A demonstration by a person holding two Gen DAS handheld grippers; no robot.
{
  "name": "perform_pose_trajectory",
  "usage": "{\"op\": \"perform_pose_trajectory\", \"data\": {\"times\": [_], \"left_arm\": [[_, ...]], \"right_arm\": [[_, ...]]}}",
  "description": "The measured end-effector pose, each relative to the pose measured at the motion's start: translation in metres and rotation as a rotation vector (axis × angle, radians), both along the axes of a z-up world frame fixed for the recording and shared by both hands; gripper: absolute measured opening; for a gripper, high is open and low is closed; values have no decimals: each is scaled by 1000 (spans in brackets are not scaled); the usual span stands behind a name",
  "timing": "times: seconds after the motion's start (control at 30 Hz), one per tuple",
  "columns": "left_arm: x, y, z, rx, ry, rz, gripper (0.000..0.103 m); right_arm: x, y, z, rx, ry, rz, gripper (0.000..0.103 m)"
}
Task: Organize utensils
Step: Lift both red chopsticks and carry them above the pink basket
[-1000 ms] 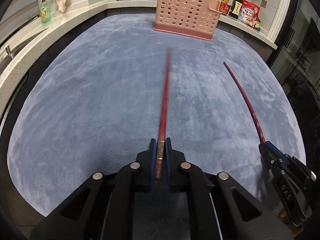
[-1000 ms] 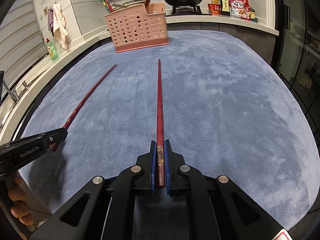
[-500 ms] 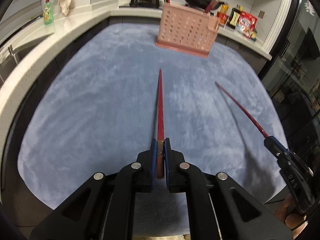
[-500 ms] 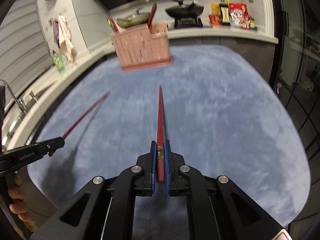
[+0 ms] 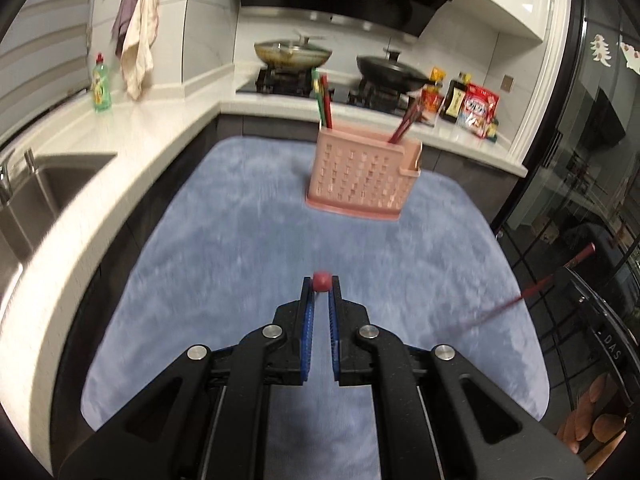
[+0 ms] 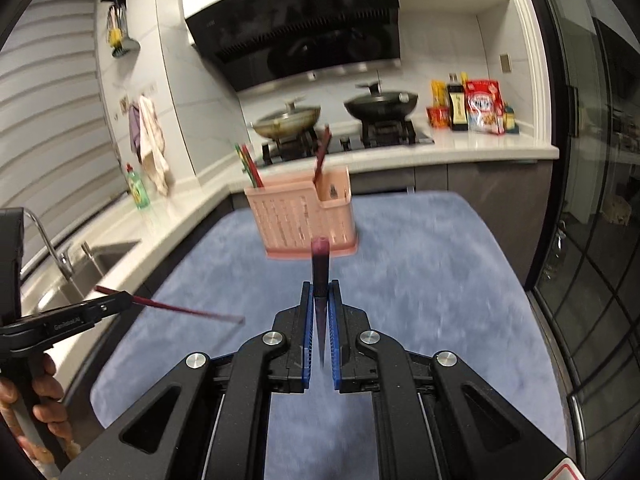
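Note:
My left gripper (image 5: 321, 289) is shut on a red chopstick (image 5: 321, 281), which I see end-on between the fingertips. My right gripper (image 6: 320, 292) is shut on a second red chopstick (image 6: 320, 264), tilted so its butt end points up. Each chopstick also shows in the other view: one (image 5: 536, 295) at the right, one (image 6: 180, 309) at the left. A pink perforated utensil holder (image 5: 362, 178) stands on the blue mat (image 5: 224, 248) ahead, with several chopsticks in it. It also shows in the right wrist view (image 6: 304, 212).
A white counter with a sink (image 5: 48, 188) runs along the left. Behind the holder are a stove with two pans (image 5: 294, 54), bottles and snack packets (image 5: 476, 108), a green dish soap bottle (image 5: 101, 88) and hanging towels. A dark glass door (image 5: 592, 168) stands on the right.
Both grippers have lifted and swung their chopsticks from lying forward along the mat to pointing steeply, seen nearly end-on. The views have tilted up toward the holder and the stove.

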State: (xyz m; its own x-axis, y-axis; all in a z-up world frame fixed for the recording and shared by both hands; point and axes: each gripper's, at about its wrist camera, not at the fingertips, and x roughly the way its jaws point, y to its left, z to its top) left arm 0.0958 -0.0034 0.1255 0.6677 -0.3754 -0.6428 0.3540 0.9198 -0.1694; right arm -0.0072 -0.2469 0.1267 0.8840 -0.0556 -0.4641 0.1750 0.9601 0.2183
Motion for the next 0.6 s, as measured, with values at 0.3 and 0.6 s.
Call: {"op": "perform_pose_trajectory", "data": {"times": [0.3,0.6], "left_arm": [[29,-15,46,-49,-73,-21,7],[72,-34,95,-90,-170,-22,7]], "right_arm": [[17,-8,38,8,-90,27,7],[59,-20,74,32,-174,61,7]]}}
